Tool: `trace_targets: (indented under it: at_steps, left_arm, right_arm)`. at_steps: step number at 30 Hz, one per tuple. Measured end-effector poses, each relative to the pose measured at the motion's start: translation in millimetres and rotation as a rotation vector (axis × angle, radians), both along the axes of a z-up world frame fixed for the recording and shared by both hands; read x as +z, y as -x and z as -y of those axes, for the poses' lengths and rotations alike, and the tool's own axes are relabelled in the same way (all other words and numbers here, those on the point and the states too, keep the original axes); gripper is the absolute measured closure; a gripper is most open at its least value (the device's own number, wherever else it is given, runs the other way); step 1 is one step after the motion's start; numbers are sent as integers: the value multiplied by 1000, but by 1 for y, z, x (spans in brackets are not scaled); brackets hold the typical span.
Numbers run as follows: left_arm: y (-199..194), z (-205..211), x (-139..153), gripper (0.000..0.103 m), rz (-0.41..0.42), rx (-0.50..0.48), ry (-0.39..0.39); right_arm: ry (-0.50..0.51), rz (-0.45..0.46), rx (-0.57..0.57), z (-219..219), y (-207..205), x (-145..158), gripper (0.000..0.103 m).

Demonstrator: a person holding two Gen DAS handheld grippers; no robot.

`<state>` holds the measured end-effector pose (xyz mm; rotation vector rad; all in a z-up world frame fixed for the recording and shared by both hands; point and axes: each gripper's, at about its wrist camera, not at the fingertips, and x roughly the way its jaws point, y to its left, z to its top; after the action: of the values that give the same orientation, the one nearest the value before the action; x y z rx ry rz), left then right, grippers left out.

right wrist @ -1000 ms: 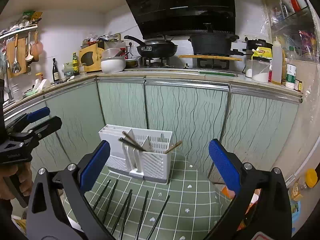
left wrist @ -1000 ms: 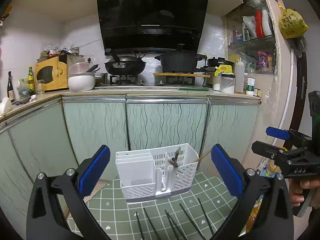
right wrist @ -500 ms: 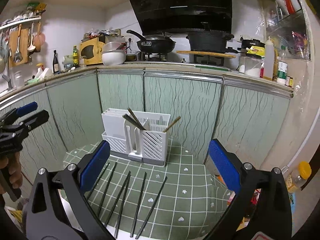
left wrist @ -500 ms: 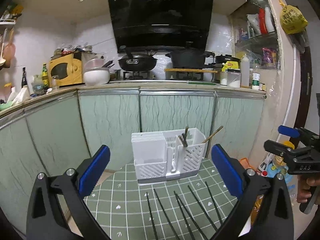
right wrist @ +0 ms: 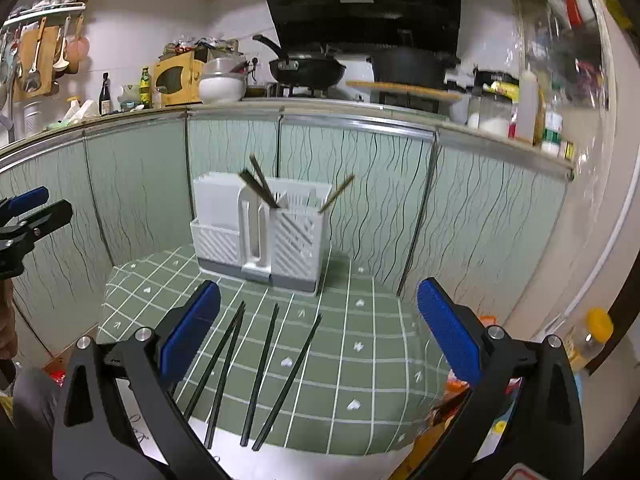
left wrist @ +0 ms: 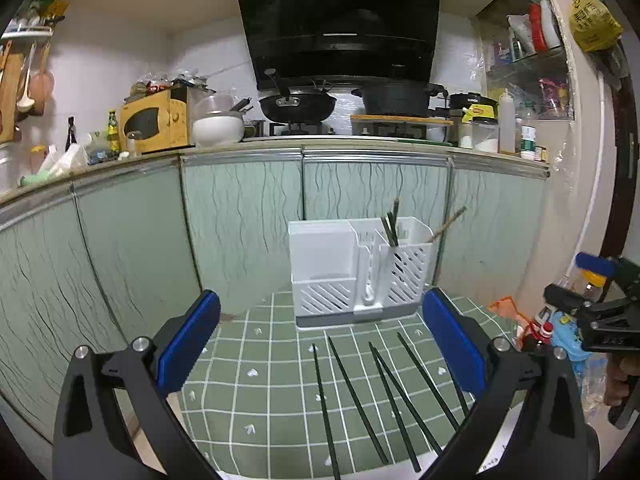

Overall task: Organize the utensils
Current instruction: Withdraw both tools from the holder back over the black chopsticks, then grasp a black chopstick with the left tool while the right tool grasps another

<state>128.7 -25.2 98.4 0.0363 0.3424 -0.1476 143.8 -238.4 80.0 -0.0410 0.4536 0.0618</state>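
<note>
Nearest the lenses, both grippers hung above a small table w/ a green checked cloth. Left gripper had its jaws spread wide, nothing between the blue pads; right gripper stood equally wide apart & empty, seen also at the right edge of the left wrist view.

On the cloth just ahead lay loose dark chopsticks, roughly parallel, running front to back w/ near ends reaching the table's front edge; four showed clearly in the right wrist view, five or so in the left, two of them touching or crossing.

Beyond them, toward the cloth's far edge, stood a white slatted utensil caddy on a grey base. A pair of dark chopsticks leaned upright in one of its rear-right compartments; a single brown wooden chopstick tilted out over the caddy's right side.

Behind the table ran pale green cabinet doors under a counter, w/ a yellow microwave, a white bowl, a black wok & a black pot beneath a dark range hood
</note>
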Motion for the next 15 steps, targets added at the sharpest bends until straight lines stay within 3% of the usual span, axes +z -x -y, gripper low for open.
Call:
trace_targets:
  at_steps: [15]
  left_arm:
    - [4, -6, -80, 5, -57, -5, -25]
  right_arm:
    - [-22, -108, -36, -2, -1, -92, 8]
